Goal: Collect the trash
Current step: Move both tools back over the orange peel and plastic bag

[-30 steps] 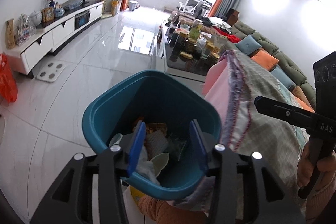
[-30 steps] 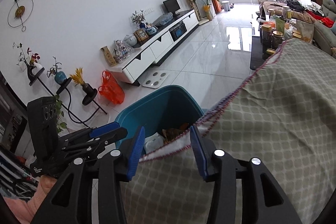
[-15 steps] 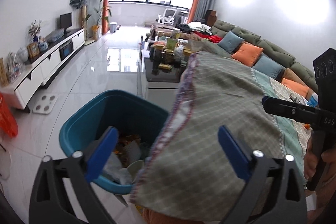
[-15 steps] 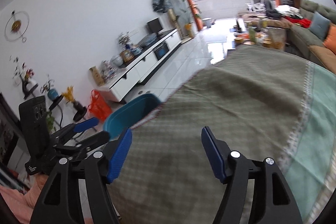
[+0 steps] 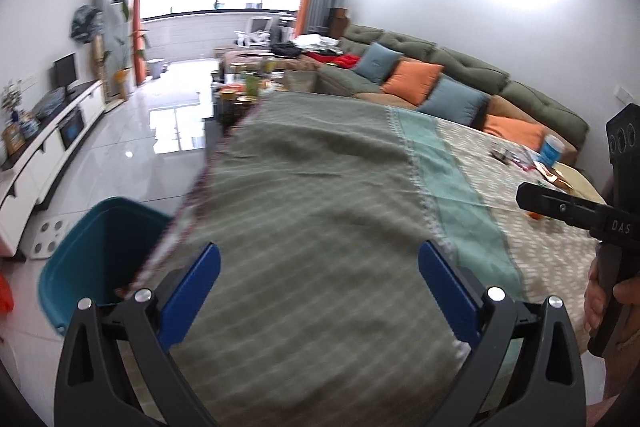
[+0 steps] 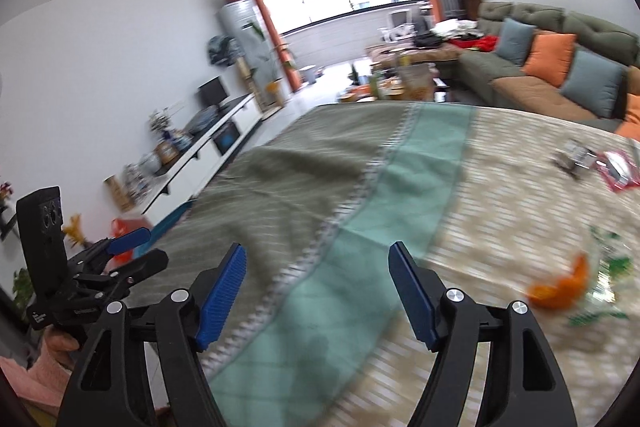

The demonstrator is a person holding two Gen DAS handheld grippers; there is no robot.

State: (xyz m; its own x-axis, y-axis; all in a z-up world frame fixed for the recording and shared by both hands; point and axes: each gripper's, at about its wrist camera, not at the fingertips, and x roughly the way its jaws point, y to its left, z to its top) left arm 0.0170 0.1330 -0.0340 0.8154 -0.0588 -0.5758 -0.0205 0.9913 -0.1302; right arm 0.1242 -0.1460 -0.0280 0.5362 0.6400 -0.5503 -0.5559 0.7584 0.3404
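Observation:
My left gripper [image 5: 320, 251] stands wide open above the green end of the checked tablecloth [image 5: 320, 167], nothing between its fingers. The teal trash bin [image 5: 80, 255] sits on the floor at the table's left edge, down-left of that gripper. My right gripper [image 6: 318, 249] hangs over the cloth's teal stripe, its jaws opening and empty. Blurred trash lies ahead to its right: an orange peel [image 6: 560, 287], a clear green-printed wrapper [image 6: 608, 267] and a red wrapper [image 6: 620, 173]. The left wrist view shows a blue-lidded cup [image 5: 552, 147] beside wrappers at the far right.
A long green sofa [image 5: 460, 67] with orange and blue cushions runs behind the table. A low table [image 5: 248, 83] crowded with jars stands beyond it. A white TV cabinet [image 5: 48, 143] lines the left wall, with a white scale [image 5: 48, 235] on the tiled floor.
Both grippers swung right, away from the bin and over the table. Both jaws opened. The cloth edge that the right gripper held raised beside the bin now lies flat.

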